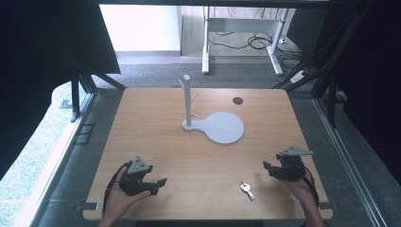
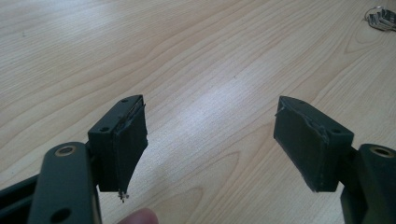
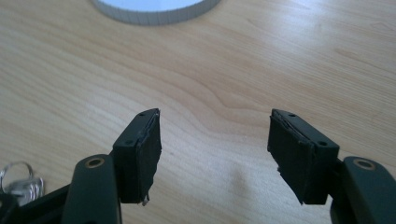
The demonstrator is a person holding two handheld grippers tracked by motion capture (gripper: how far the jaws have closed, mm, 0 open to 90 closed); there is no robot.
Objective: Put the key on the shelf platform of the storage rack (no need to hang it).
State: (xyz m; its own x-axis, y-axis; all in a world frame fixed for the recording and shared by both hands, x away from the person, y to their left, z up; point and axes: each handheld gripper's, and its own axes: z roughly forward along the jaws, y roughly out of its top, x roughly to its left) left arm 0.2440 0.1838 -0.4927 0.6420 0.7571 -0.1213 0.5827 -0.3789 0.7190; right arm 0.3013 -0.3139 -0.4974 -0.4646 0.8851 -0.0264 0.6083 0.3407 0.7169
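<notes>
**Keys on table, both grippers empty and spread**

I find a small bunch of keys [image 1: 246, 189] lying flat on the near part of the wooden table [image 1: 156, 127], between my two grippers and nearer the right one. In the left gripper view the keys [image 2: 382, 19] are cut off at the upper right corner; in the right gripper view they [image 3: 18, 184] sit at the lower left edge, partly hidden behind that gripper's own arm, with a wire ring visible.

Further back, near the table's centre, stands a grey stand [image 1: 215, 125]: a flat round base with an upright post carrying short side pegs. Its base rim [image 3: 154, 11] is cut off at the top of the right gripper view. A dark round hole [image 1: 238, 100] marks the tabletop beyond it.

My left gripper [image 1: 158, 185] rests at the near left, jaws wide apart with nothing between them. My right gripper [image 1: 268, 169] sits at the near right, jaws likewise spread and empty. The pads [image 2: 128, 144] are black, blocky and frayed at the edges.

The table has pale wood grain with a soft sheen. Around it I see grey carpet, dark curtains at both sides, and a white desk frame [image 1: 241, 35] with loose cables on the floor behind.
</notes>
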